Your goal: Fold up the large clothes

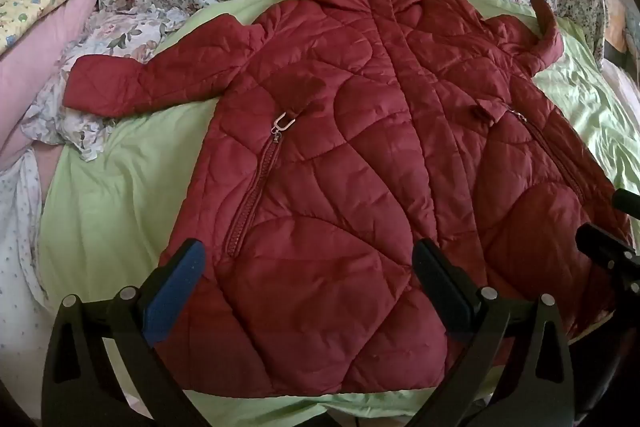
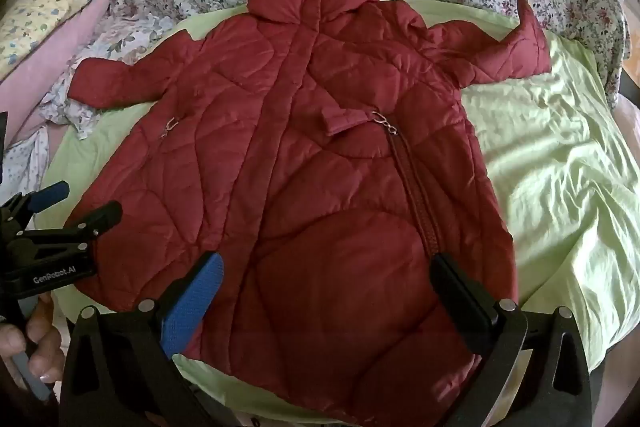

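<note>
Green sheet (image 1: 120, 195) bears the red jacket (image 1: 360, 167), hem between both spread, empty claws (image 1: 308, 275) (image 2: 328, 291).

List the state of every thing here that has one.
Coat: spread flat, front closed, unfolded.
Left pocket zip: closed.
Right pocket zip: closed.
Left sleeve: lying outward.
Right sleeve: cuff sticking up.
Left tool: open, empty.
Right tool: open, empty.

"GenRobot.AI" in white, on the black left gripper (image 2: 76, 203)
</note>
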Action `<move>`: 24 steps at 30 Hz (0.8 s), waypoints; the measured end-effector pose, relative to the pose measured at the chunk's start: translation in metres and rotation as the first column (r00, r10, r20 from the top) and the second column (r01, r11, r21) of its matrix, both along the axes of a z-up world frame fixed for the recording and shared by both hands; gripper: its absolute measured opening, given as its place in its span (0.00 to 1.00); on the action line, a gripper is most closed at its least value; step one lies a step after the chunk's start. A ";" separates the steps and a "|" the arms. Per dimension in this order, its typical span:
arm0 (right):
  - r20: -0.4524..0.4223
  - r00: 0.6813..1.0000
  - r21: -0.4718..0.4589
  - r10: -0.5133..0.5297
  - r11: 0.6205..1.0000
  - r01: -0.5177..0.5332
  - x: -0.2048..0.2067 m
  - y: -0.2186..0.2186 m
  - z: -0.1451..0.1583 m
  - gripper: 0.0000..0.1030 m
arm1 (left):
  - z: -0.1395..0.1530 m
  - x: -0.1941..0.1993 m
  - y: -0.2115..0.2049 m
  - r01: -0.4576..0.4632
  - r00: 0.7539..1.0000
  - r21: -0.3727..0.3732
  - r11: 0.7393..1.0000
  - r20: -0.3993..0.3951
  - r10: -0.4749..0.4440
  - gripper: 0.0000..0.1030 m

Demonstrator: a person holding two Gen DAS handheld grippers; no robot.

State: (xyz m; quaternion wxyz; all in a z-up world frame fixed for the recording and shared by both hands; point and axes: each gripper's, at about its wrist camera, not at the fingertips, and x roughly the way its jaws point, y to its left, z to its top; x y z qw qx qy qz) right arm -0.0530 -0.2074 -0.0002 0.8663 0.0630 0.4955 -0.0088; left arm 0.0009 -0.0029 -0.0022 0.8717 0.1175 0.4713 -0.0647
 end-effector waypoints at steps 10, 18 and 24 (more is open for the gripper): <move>0.011 1.000 -0.002 0.001 1.000 -0.001 -0.002 0.002 0.000 1.00 | -0.001 -0.001 0.003 0.006 1.000 0.003 1.000 0.004 -0.006 1.00; -0.038 0.999 0.007 0.007 1.000 -0.007 0.001 0.001 0.002 1.00 | -0.004 -0.002 0.008 0.000 1.000 0.007 1.000 -0.003 0.000 1.00; -0.071 0.998 0.010 0.002 1.000 -0.001 0.004 -0.002 0.000 1.00 | -0.008 0.000 0.010 -0.001 1.000 0.022 1.000 -0.007 0.001 1.00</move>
